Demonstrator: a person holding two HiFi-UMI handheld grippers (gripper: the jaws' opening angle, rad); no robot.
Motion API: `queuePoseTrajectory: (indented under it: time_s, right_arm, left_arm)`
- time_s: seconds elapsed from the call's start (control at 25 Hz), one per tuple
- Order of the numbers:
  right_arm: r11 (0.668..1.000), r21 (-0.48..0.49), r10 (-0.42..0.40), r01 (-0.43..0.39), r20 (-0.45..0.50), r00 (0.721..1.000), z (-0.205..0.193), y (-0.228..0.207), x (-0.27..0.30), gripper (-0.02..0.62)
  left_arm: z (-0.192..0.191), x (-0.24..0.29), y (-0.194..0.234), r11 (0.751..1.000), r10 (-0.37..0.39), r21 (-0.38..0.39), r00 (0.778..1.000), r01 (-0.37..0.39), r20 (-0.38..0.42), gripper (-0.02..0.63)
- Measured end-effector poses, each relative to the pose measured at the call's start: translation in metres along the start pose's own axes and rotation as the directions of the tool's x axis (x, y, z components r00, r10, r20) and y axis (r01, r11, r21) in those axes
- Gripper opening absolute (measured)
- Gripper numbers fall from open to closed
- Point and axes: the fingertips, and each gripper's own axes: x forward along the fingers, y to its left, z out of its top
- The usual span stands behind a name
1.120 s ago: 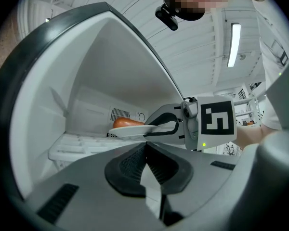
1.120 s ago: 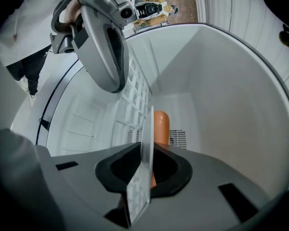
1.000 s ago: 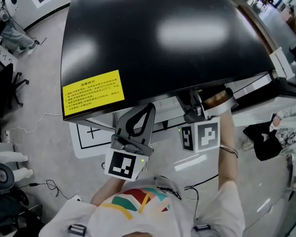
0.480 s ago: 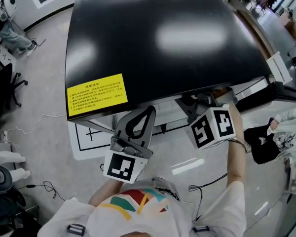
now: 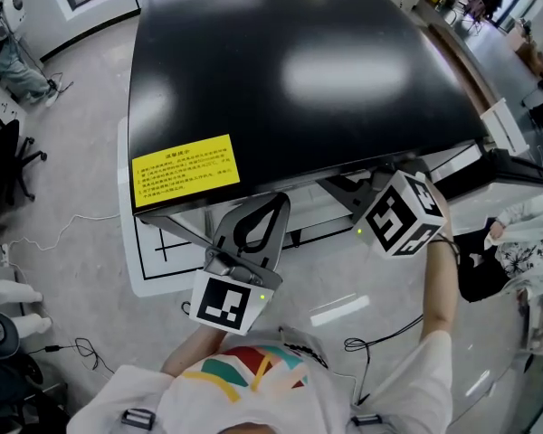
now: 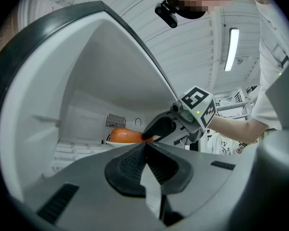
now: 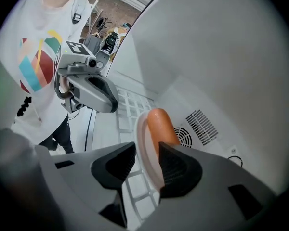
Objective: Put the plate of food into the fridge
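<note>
Glossy white fridge walls; right gripper jaws opening around round plate (left gripper jaws closed).

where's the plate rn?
Inside the fridge: in the right gripper view the plate sits on the wire shelf near the back-wall vent, its rim between the opening jaws of the right gripper.

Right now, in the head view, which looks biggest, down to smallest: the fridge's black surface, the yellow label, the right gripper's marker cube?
1. black surface, by far largest.
2. yellow label and marker cube look about alike; the cube sits nearer the camera, so no ranking.
</note>
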Motion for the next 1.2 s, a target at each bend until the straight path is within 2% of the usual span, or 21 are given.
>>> queuePoseTrajectory:
  time_s: [0.32,0.64,0.76,0.88,1.04,1.2]
  right_arm:
    - [1.0,-0.004,-0.008,0.008,-0.037,0.999,-0.003,0.002,-0.011,0.127]
    - [0.996,0.041,-0.082,0.08,0.03,0.996,0.009,0.001,-0.026,0.127]
    - [0.985,0.097,-0.154,0.146,0.088,0.984,0.016,-0.004,-0.035,0.127]
    - [0.953,0.199,-0.265,0.228,0.183,0.947,0.024,-0.012,-0.048,0.127]
    - [0.891,0.366,-0.392,0.268,0.325,0.861,0.032,-0.014,-0.071,0.127]
    - [0.829,0.457,-0.497,0.323,0.338,0.799,0.035,-0.014,-0.09,0.127]
  left_arm:
    - [0.013,0.001,-0.004,1.0,-0.009,-0.008,0.999,0.009,0.039,0.006]
    - [0.021,-0.001,-0.006,1.0,-0.013,0.003,0.998,0.013,0.057,0.006]
    - [0.026,-0.002,-0.008,1.0,-0.019,0.014,0.998,0.018,0.064,0.006]
    - [0.029,-0.003,-0.009,0.999,-0.021,0.025,0.997,0.02,0.072,0.006]
    - [0.029,-0.004,-0.01,0.999,-0.028,0.048,0.996,0.024,0.083,0.006]
    - [0.04,-0.007,-0.006,0.998,-0.036,0.058,0.994,0.03,0.1,0.006]
